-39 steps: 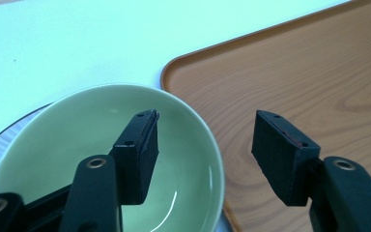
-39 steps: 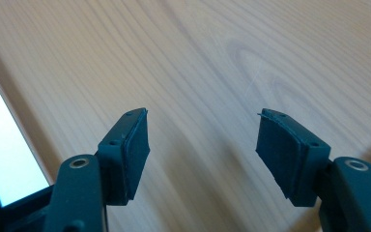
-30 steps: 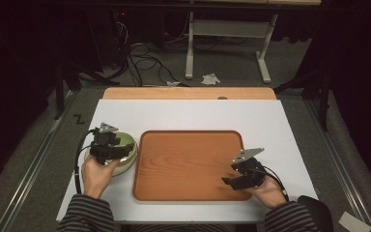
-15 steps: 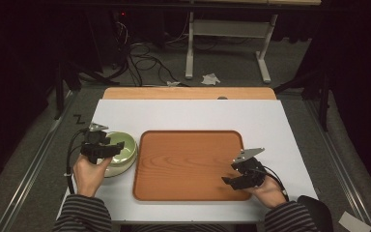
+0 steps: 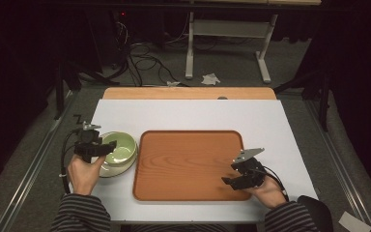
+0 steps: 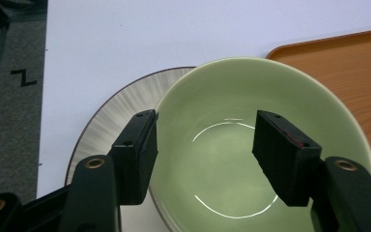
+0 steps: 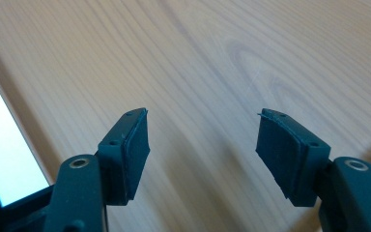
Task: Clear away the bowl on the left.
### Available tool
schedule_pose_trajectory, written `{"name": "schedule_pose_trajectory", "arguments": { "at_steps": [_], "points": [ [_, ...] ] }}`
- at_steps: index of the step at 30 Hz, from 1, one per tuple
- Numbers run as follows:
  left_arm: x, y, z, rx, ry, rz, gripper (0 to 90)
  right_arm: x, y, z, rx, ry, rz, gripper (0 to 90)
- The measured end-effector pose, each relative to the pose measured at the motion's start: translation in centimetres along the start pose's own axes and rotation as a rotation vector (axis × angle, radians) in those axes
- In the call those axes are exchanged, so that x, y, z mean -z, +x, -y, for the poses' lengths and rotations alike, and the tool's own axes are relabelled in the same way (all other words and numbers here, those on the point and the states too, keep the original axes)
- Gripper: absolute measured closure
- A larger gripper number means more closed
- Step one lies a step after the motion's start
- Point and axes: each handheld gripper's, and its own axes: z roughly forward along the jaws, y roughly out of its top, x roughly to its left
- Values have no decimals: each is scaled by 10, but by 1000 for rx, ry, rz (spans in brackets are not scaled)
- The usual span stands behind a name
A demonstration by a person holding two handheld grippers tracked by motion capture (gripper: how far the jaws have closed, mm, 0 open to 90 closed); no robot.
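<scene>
A pale green bowl (image 5: 121,147) (image 6: 236,145) sits on a ribbed white plate (image 5: 107,170) (image 6: 121,106) at the table's left, beside a bare wooden tray (image 5: 188,159) (image 7: 198,72). My left gripper (image 5: 107,148) (image 6: 205,154) hovers open above the bowl's left side, with its left jaw over the rim and its right jaw over the hollow. My right gripper (image 5: 232,174) (image 7: 203,154) is open over the tray's front right corner and holds nothing.
The white tabletop (image 5: 193,113) has a wooden strip (image 5: 188,93) along its far edge. Beyond it on the floor are cables (image 5: 140,53), a metal stand (image 5: 227,34) and crumpled paper (image 5: 210,78). A metal rail (image 5: 34,159) runs along the left.
My left gripper has drawn back to the left and toward the person, from over the bowl's middle to its left rim. The right gripper has stayed put.
</scene>
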Motion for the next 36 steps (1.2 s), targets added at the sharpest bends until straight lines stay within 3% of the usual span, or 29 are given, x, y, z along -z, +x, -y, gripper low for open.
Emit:
{"name": "schedule_pose_trajectory", "arguments": {
  "at_steps": [11, 18, 23, 27, 30, 33, 36],
  "points": [
    [1, 9, 2, 44, -6, -17, 420, 0, 0, 0, 3, 4, 1, 375],
    [-10, 18, 4, 87, 43, -10, 423, -1, 1, 0, 4, 4, -3, 375],
    [-21, 24, 6, 127, 106, 23, 457, -1, 1, 0, 6, 11, -2, 375],
    [-26, 25, 7, 124, 142, 35, 494, -1, 1, 0, 6, 8, -2, 375],
    [-29, 24, 7, 115, 158, 38, 518, -1, 1, 0, 6, 6, -4, 375],
    [-32, 27, 9, 136, 162, 83, 573, -1, 1, 0, 8, 10, -3, 375],
    [-35, 32, 11, 155, 173, 88, 606, -1, 1, 0, 5, 8, -1, 375]
  ]
}}
